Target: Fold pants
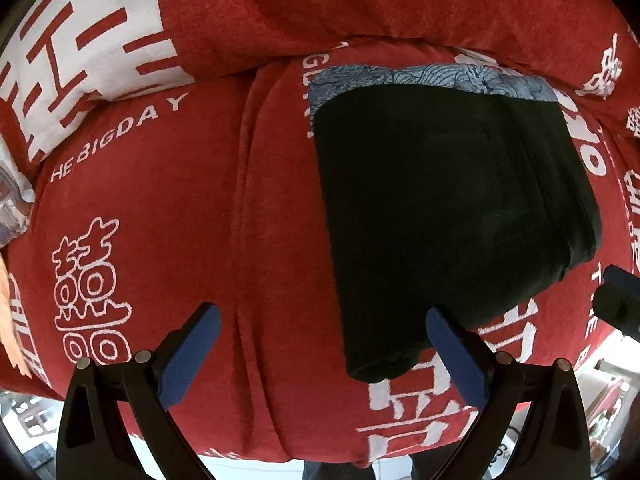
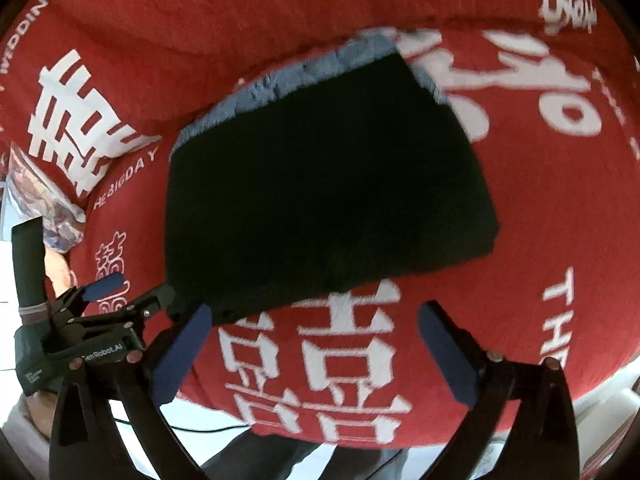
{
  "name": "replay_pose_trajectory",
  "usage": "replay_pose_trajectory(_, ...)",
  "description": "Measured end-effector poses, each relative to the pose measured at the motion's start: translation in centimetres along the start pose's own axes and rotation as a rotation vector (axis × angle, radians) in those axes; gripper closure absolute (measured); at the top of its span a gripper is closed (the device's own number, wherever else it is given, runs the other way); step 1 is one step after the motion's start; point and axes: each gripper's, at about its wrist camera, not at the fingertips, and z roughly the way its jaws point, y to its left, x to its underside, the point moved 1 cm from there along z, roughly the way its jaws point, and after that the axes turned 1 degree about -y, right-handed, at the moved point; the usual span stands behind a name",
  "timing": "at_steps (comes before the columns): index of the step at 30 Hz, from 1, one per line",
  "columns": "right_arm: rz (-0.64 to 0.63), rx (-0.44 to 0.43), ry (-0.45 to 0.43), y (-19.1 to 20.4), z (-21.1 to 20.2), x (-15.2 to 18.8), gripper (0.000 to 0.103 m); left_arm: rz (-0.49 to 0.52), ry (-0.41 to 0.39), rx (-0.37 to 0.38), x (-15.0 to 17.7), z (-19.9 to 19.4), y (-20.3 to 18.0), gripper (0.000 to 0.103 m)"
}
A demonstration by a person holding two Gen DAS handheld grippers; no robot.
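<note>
Black pants [image 1: 448, 208], folded into a compact rectangle, lying flat on a red bedspread [image 1: 200, 220] printed with white double-happiness characters and the words "THE BIGDAY". Under the far edge of the pants, a strip of blue-grey patterned cloth [image 1: 420, 76], peeking out along the far side and the far corners. Beyond that, a long red bolster [image 1: 400, 8] in the same fabric across the back, and a pillow [image 1: 80, 48] with a large white block character at the far left. At the left margin, a crumpled bit of printed plastic or paper [image 2: 52, 208], too blurred to identify. Left gripper [image 1: 320, 356] hovering just above the bedspread at the near edge, blue-padded fingers [image 1: 188, 360] spread wide with nothing between them, the right-hand finger overlapping the near corner of the pants in the left wrist view; contact there impossible to judge. Right gripper [image 2: 316, 356] likewise spread wide and empty, poised near the near edge of the pants above a big white character, apart from the cloth. In the right wrist view, the left gripper [image 2: 132, 294] seen from the side beside the near left corner of the pants. Nothing lying on top of the pants; pale floor [image 2: 200, 420] and a thin dark cable [image 2: 208, 428] past the bed's near edge.
</note>
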Motion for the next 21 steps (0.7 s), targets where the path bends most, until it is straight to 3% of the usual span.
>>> replay_pose_trajectory(8,-0.007,-0.025,0.068,-2.1,-0.2,-2.4,0.0,-0.038,-0.014,-0.03,-2.0,-0.2,-1.1,0.0)
replay_pose_trajectory(13,0.033,0.014,0.033,-4.8,-0.9,-5.1,0.0,-0.171,-0.034,-0.063,-5.0,0.1,1.9,0.0)
replay_pose_trajectory(14,0.035,0.02,0.02,-5.1,-0.9,-6.0,0.004,-0.197,-0.036,-0.065,-5.6,0.3,2.6,0.0)
replay_pose_trajectory(17,0.023,0.013,-0.023,-6.1,-0.8,-9.3,0.032,-0.275,-0.036,-0.075,-7.4,1.2,4.4,0.0)
replay_pose_trajectory(21,0.032,-0.027,-0.031,-7.2,1.0,-14.1,0.035,-0.343,-0.017,-0.045,-8.8,2.8,5.5,0.0)
